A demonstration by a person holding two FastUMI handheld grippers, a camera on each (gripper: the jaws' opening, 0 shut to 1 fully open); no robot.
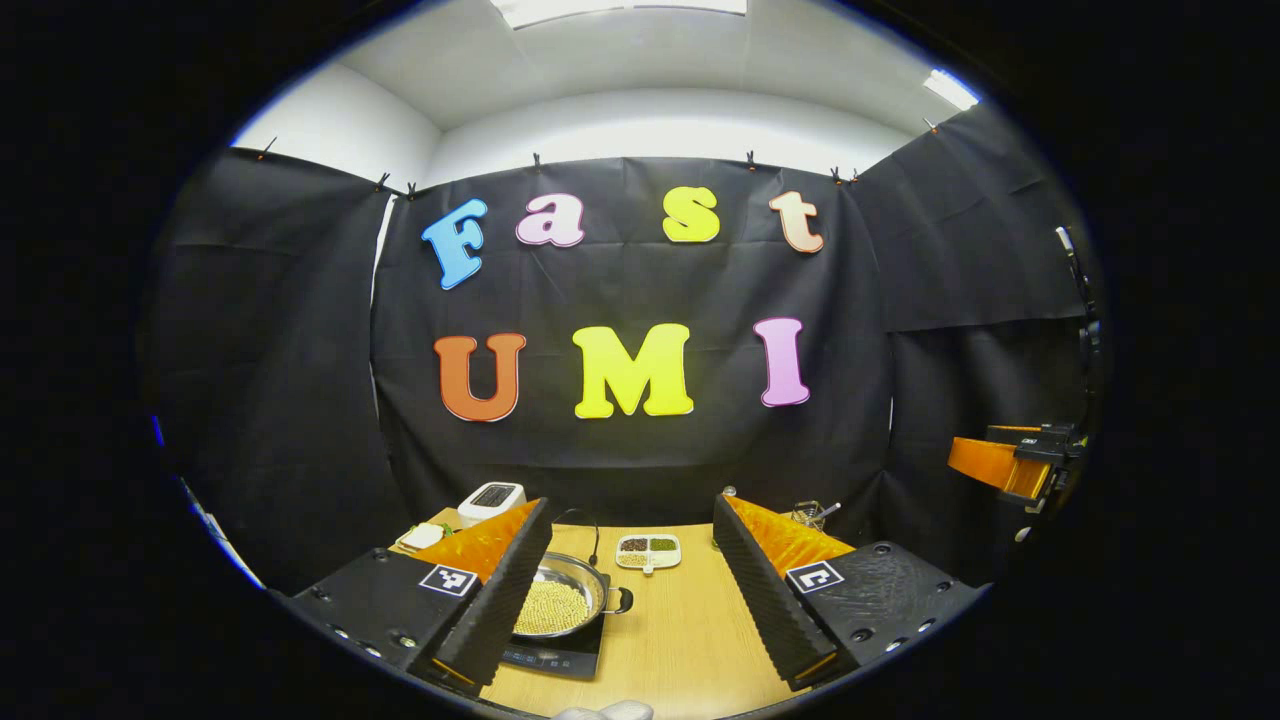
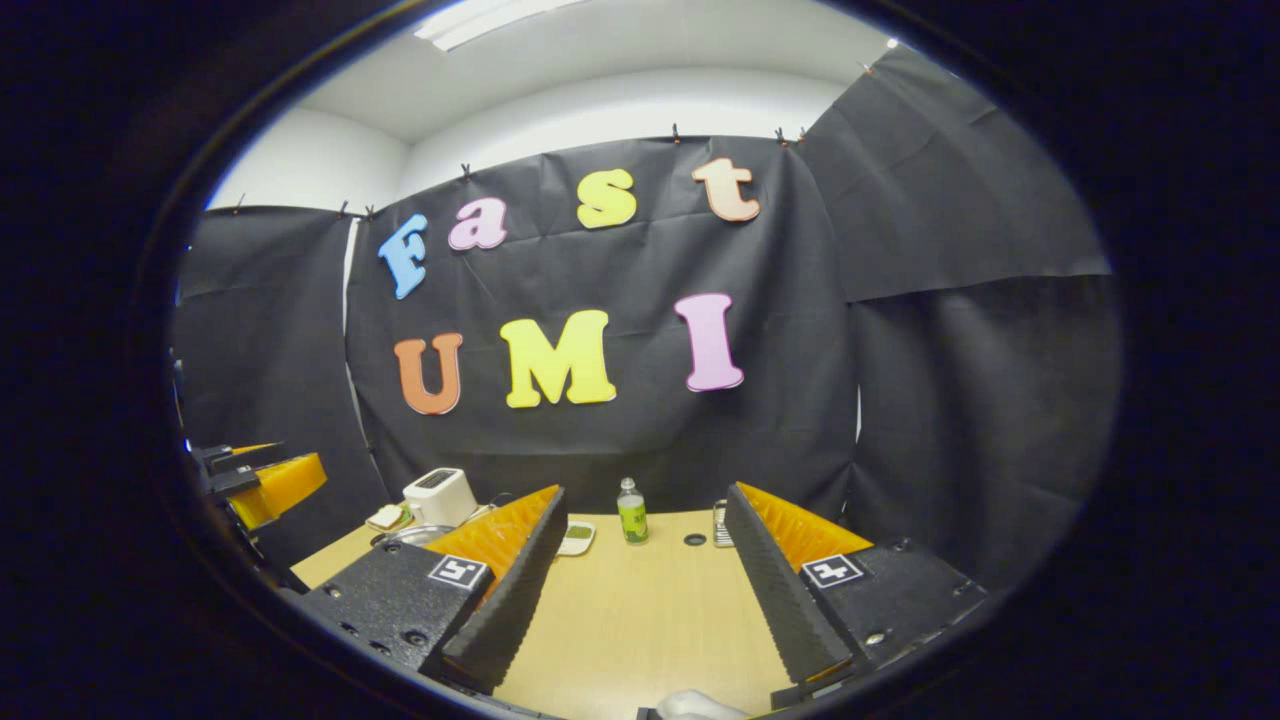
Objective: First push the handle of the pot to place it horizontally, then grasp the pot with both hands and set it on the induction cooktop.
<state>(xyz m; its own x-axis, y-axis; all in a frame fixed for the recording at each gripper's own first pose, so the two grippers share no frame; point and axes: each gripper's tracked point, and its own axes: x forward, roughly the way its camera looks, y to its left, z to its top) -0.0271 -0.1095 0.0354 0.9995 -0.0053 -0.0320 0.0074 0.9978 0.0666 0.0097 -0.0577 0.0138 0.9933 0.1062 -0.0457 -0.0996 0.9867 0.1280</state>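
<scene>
Pot apparently sits on cooktop, lower left; left gripper and right gripper wide, empty; withdraw clear of handle.

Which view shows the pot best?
The left gripper view: the pot sits on the induction cooktop, its yellow contents visible. In the right gripper view only a rim edge peeks out behind a finger.

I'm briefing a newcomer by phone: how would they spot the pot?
Start at the wooden table. Near its left side lies a black induction cooktop, and the pot sits on it. It is the shiny metal pan filled with pale yellow grains, unlike the white divided dish behind.
</scene>
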